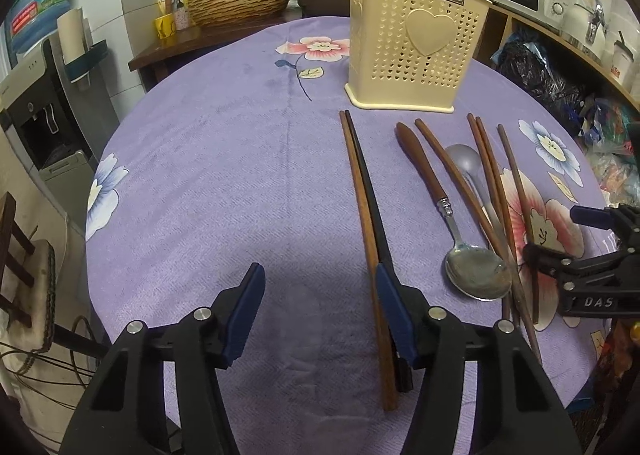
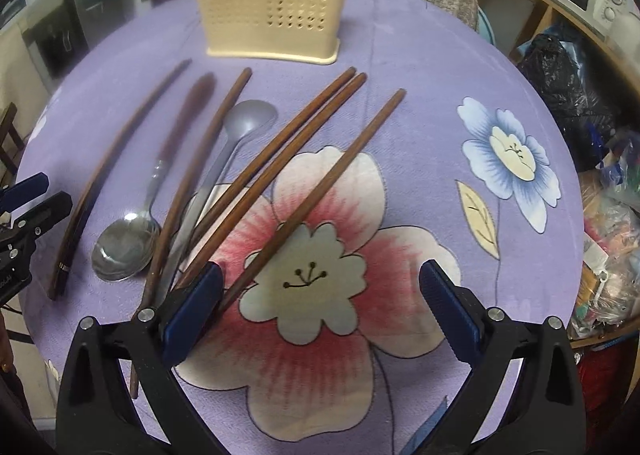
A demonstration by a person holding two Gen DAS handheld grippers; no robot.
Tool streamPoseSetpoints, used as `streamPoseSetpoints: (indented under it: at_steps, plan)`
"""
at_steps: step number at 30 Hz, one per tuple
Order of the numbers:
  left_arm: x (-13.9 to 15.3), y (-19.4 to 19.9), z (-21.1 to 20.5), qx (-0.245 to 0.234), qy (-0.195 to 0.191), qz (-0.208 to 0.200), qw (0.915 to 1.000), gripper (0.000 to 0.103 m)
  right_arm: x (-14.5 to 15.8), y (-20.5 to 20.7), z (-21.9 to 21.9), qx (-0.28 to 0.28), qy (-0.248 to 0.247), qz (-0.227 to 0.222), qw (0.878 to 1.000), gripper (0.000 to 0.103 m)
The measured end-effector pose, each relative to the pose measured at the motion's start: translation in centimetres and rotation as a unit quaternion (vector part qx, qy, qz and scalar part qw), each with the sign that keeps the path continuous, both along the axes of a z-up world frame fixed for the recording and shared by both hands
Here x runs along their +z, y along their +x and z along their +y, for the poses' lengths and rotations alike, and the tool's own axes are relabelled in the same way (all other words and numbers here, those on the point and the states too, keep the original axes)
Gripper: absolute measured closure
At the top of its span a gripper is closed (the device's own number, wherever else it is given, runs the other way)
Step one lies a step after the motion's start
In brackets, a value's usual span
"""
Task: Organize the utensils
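Left wrist view shows our left gripper point(image 1: 320, 311) spread over the purple flowered tablecloth point(image 1: 208, 183), pinching nothing; a dark wooden chopstick pair point(image 1: 364, 199) lies against its right finger. Our right gripper point(image 2: 320, 295) is spread too, empty, a single brown chopstick point(image 2: 320, 195) touching its left finger. Steel spoon point(image 2: 124, 247), grey ladle point(image 2: 248, 119) and further chopsticks lie before the cream perforated plastic holder point(image 1: 412, 43).

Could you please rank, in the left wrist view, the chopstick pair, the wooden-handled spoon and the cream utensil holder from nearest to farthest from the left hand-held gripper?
From the left hand-held gripper:
1. Chopstick pair, running alongside its right finger.
2. Wooden-handled spoon, further right on the purple cloth.
3. Cream utensil holder, upright at the table's far side.
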State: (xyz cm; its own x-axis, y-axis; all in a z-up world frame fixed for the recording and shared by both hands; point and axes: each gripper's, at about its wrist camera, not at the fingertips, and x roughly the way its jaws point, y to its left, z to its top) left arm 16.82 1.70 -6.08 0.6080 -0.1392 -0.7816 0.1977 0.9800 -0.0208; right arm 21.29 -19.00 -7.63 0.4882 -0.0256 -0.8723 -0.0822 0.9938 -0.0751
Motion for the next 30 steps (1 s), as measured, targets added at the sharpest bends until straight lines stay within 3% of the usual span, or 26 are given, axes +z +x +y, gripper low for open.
streamPoseSetpoints:
  at_steps: [2,5,11,17,30]
  plan:
    - [0.0,0.0,-0.1,-0.003,-0.009,0.004,0.9999,0.046,-0.1,-0.1,0.3,-0.002,0.0,-0.003,1.0,0.006]
    - [-0.5,0.1,-0.7,-0.004,0.014,0.002,0.9999,0.05,-0.2,-0.1,-0.1,-0.002,-0.005,-0.002,1.0,0.006]
    - [-0.6,0.3,-0.5,-0.003,-0.011,0.027,0.9996,0.051,-0.1,-0.8,-2.9,-0.022,-0.025,0.002,0.999,0.006]
    - [-1.0,0.7,-1.5,-0.009,0.024,0.018,0.9995,0.051,-0.3,-1.0,-4.7,-0.047,-0.013,-0.003,0.999,0.006]
    - [-0.7,7.0,1.1,0.017,0.04,0.025,0.9987,0.053,-0.7,0.6,-5.3,-0.03,0.015,-0.022,0.999,0.006]
